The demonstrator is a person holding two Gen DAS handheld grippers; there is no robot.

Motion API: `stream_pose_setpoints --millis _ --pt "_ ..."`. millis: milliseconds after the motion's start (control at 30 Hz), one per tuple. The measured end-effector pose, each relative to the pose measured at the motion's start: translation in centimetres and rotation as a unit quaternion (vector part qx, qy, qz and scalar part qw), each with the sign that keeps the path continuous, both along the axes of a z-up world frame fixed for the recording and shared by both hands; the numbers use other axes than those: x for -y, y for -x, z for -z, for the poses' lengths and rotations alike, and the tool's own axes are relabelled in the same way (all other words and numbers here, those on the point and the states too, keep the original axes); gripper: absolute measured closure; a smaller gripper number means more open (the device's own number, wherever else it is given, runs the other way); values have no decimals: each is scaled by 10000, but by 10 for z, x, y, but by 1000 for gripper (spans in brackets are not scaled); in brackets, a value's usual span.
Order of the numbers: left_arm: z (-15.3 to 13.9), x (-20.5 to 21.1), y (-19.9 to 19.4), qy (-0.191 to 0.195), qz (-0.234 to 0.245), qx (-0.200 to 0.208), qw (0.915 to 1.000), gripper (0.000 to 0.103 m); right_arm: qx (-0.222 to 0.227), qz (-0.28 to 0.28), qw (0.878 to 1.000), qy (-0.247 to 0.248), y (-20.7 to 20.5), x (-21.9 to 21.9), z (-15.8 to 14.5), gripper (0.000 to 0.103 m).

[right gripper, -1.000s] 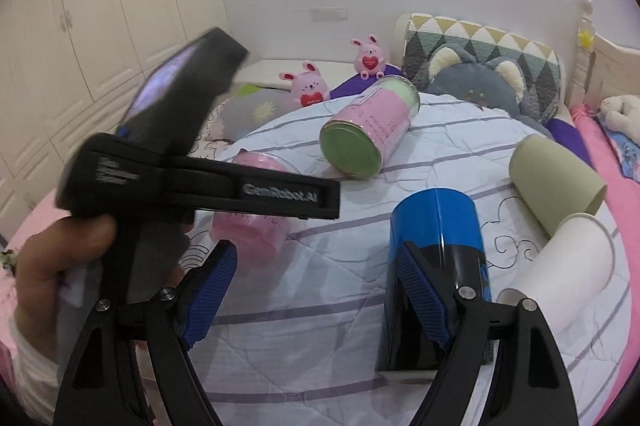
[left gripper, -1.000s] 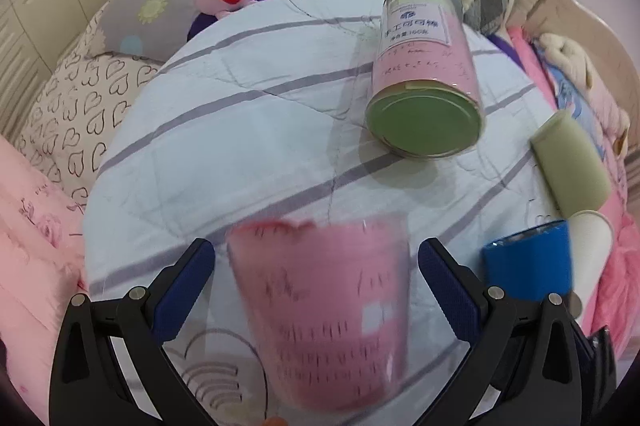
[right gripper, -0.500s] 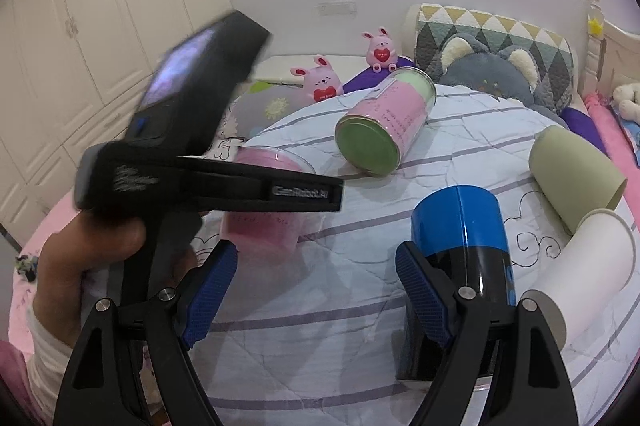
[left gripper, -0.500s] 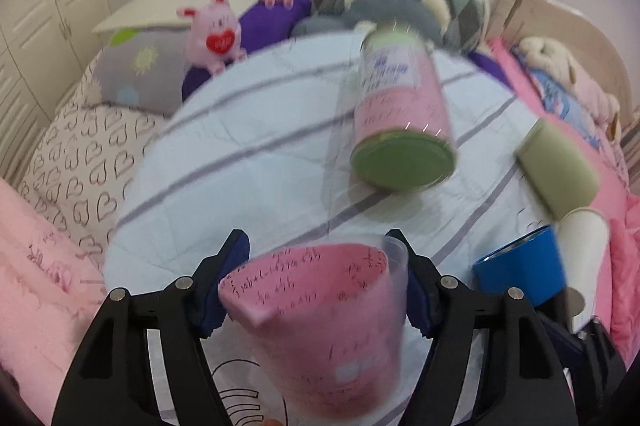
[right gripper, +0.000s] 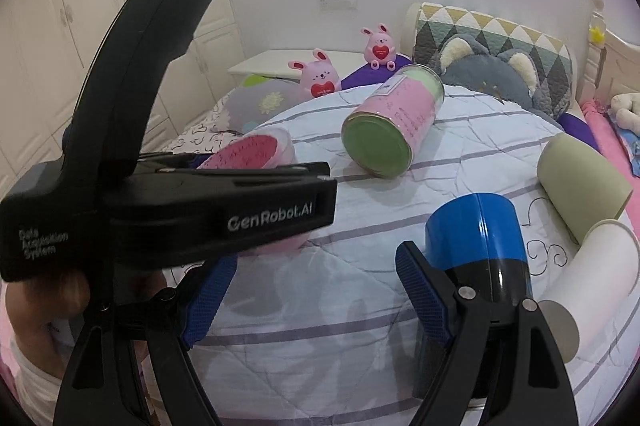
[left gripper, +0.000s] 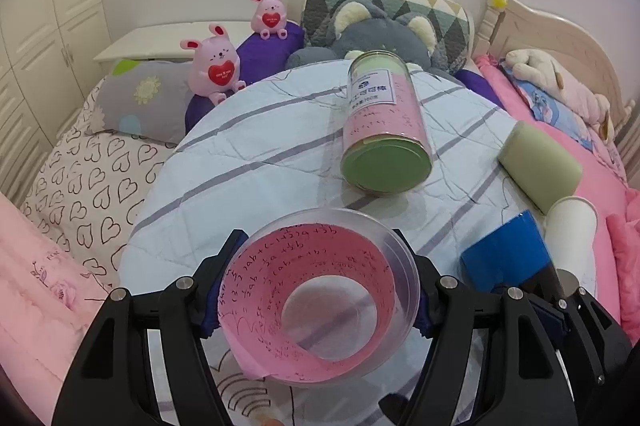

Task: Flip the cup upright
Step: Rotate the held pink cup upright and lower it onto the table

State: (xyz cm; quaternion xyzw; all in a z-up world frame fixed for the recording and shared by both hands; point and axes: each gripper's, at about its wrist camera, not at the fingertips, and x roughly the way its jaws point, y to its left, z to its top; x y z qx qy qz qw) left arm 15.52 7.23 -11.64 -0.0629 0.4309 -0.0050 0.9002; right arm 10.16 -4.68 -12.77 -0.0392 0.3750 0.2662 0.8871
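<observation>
My left gripper is shut on a clear plastic cup with a pink paper lining. The cup is lifted off the quilt and tilted, with its open mouth facing the camera and upward. In the right wrist view the same cup shows behind the black body of the left gripper, mouth turned up. My right gripper is open and empty, low over the quilt, with the blue and black cup just beyond its right finger.
A pink and green canister lies on its side on the round striped quilt. A green cup, a white paper cup and the blue cup lie at the right. Plush toys and pillows ring the far edge.
My left gripper closed on the pink cup, lifted it and rotated it from base-up to mouth facing the camera. The right gripper stayed open and drew back slightly.
</observation>
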Motion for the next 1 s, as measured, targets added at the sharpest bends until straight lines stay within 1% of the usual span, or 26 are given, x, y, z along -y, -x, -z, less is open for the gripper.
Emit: stream_pose_setpoints --millis 133,200,300,467,867,900,1000 --pt "-1 7 6 -87 110 16 9999 32 -9 31 10000 26 3 2 -1 20" --pt "-1 13 10 -185 162 3 9997 32 -10 39 10000 27 5 3 -1 20" --pt "-2 24 15 -398 254 94 9988 32 -29 58 10000 73 8 4 0 20" --pt "7 35 16 -592 402 -26 9974 32 -9 124 9996 246 13 5 4 20" --pt "9 31 21 -396 313 -136 9986 29 47 166 9996 218 15 9 0 20" --pt "9 32 20 -405 303 -135 9986 27 48 171 9996 221 15 9 0 20" --pt "8 33 22 -490 286 -127 9983 16 85 186 9995 223 16 10 -2 20"
